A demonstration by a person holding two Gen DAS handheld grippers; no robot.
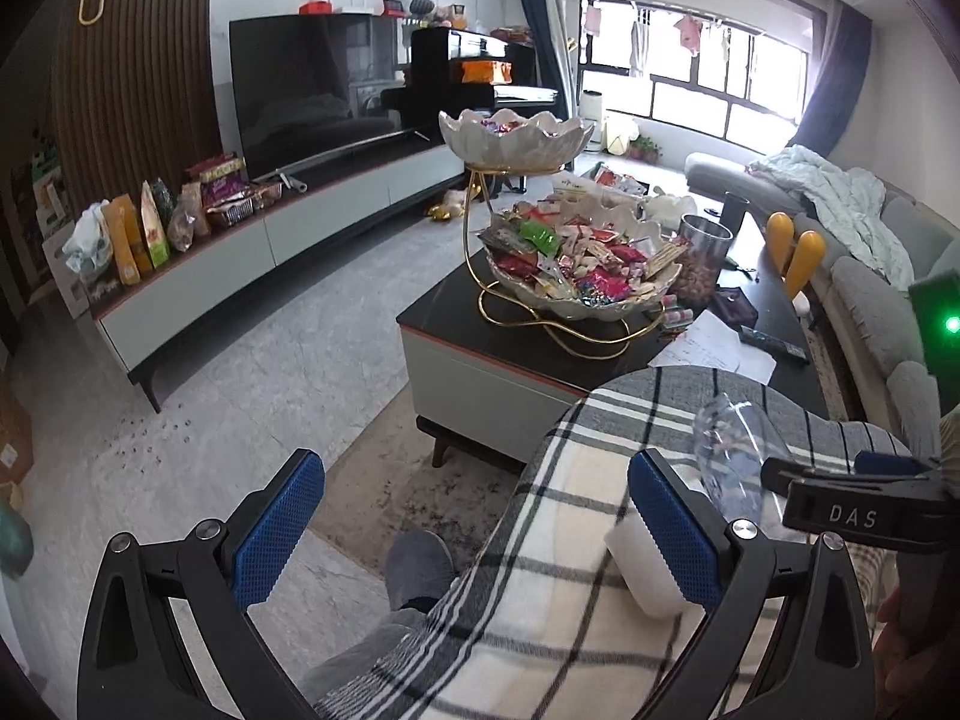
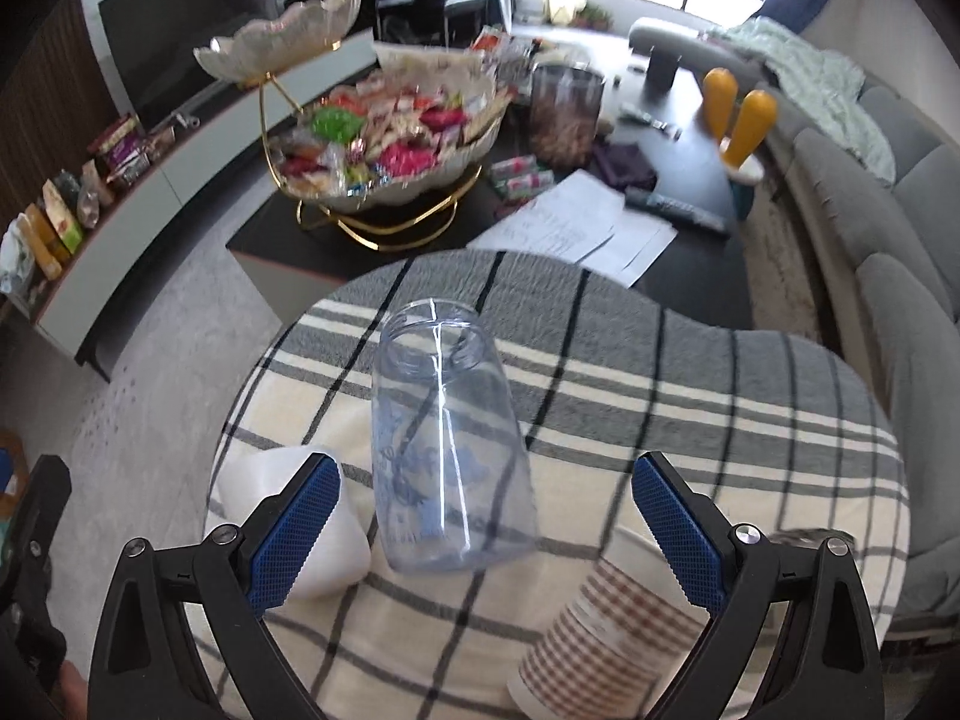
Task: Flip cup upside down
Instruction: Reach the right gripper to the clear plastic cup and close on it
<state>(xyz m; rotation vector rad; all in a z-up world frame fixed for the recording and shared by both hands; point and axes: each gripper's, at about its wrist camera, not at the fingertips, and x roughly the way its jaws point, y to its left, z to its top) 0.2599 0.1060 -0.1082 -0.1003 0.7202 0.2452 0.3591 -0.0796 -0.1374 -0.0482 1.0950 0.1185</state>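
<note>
A: Two grippers, both over the plaid-covered desk (image 2: 690, 372). Start at the left?

B: Sure. In the right wrist view, a white cup (image 2: 312, 516) sits at the desk's left edge, partly behind a blue pad. The left gripper (image 1: 477, 531) has its jaws spread wide and grips nothing; its right pad lies in front of that white cup (image 1: 636, 564) in its own view.

A: And the clear cup?

B: Middle of the desk. The clear cup (image 2: 444, 444) is tipped over, mouth pointing away from the camera toward the coffee table (image 2: 690, 276), base nearest the camera. It looks slightly blurred, and I cannot tell whether it rests fully on the cloth.

A: Is the right gripper holding it?

B: No. The right gripper (image 2: 483, 531) has its jaws wide apart, one pad on either side of the cup's base, neither touching it. From the left wrist view the same cup (image 1: 729, 450) shows just beyond the right gripper's black fingers.

A: Anything further right?

B: A checked paper cup (image 2: 600, 636) stands at the lower right, upright, near the right pad. Behind the desk, the coffee table carries a tiered candy bowl (image 2: 390, 132), and a grey sofa (image 2: 870, 228) runs along the right.
</note>
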